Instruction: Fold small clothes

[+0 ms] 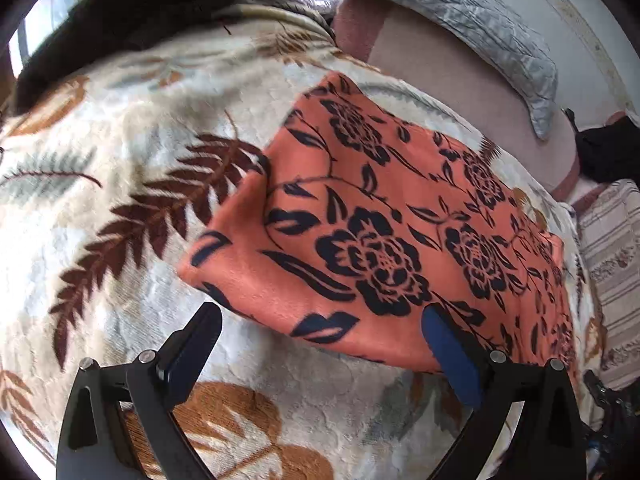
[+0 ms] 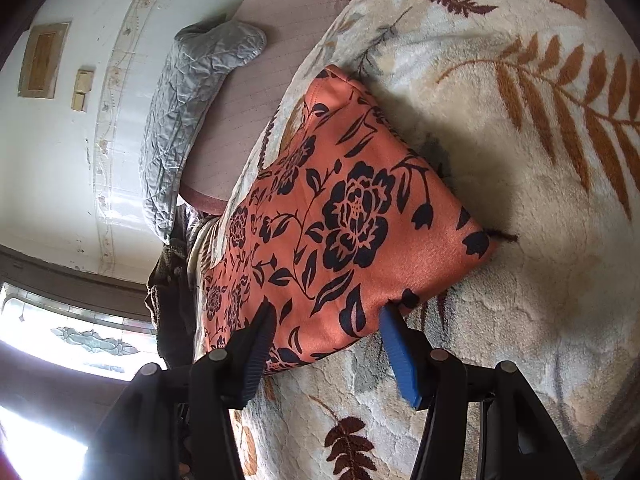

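Orange cloth (image 1: 384, 216) lies flat on the leaf-print blanket (image 1: 132, 184) covering the bed. The cloth is orange with a black floral print: big open blooms, trailing stems, scattered leaves. It looks folded already, a roughly rectangular slab with clean straight edges and a soft rounded fold line along 1 side. The surface is smooth, with no obvious wrinkles. 1 corner near the right gripper lifts slightly and casts a dark shadow onto the blanket.

Left gripper (image 1: 324, 340): jaws wide, nothing between the pads. It hangs just above the cloth's near edge; the blue-padded finger (image 1: 452, 356) overlaps the hem in view, the other finger is over bare blanket. Contact: cannot tell.

Right gripper (image 2: 326, 340): jaws set wide and straddling the cloth's near edge. The blue pad (image 2: 400, 356) sits at the hem corner, the black ribbed pad (image 2: 260, 344) over the printed face. No visible pinch on the fabric.

Far side: a grey quilted pillow (image 1: 480, 28) against the wall, with bare pink mattress (image 1: 460, 92) between it and the blanket. A dark furry throw (image 1: 132, 4) is bunched at the far left.
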`<state>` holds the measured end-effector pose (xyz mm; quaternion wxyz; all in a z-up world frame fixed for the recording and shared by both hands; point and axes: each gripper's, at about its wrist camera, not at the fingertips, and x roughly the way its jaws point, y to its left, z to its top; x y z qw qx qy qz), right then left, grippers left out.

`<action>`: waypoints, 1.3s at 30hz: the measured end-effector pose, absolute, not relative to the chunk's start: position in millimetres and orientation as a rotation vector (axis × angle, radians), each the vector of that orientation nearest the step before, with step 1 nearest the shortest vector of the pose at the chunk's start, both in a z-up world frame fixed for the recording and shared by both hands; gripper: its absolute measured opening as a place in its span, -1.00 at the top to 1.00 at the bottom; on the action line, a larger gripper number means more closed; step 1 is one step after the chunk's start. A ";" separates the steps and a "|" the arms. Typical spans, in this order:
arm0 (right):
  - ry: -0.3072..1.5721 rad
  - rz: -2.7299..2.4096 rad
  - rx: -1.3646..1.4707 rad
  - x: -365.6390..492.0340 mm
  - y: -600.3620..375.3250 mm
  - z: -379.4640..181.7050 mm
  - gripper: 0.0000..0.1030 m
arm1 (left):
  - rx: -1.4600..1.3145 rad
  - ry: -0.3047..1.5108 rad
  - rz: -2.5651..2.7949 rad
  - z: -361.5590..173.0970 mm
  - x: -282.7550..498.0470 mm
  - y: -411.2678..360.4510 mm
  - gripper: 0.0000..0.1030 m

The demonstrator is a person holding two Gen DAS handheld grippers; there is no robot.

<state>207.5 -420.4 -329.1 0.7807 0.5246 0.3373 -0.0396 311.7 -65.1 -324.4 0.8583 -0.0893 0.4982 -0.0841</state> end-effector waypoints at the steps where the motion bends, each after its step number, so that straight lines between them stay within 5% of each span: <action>1: 0.708 -0.078 1.093 208.5 -416.7 -321.1 -0.12 | -0.149 1.005 -0.155 -319.5 309.6 -67.4 -0.95; 11: 0.814 -0.139 1.029 250.2 -400.9 -333.9 -0.09 | -0.049 0.932 -0.113 -317.4 319.2 -69.1 -0.95; 39: 0.697 -0.105 1.003 208.6 -412.0 -307.2 -0.11 | -0.010 0.830 -0.130 -296.5 300.5 -68.4 -0.95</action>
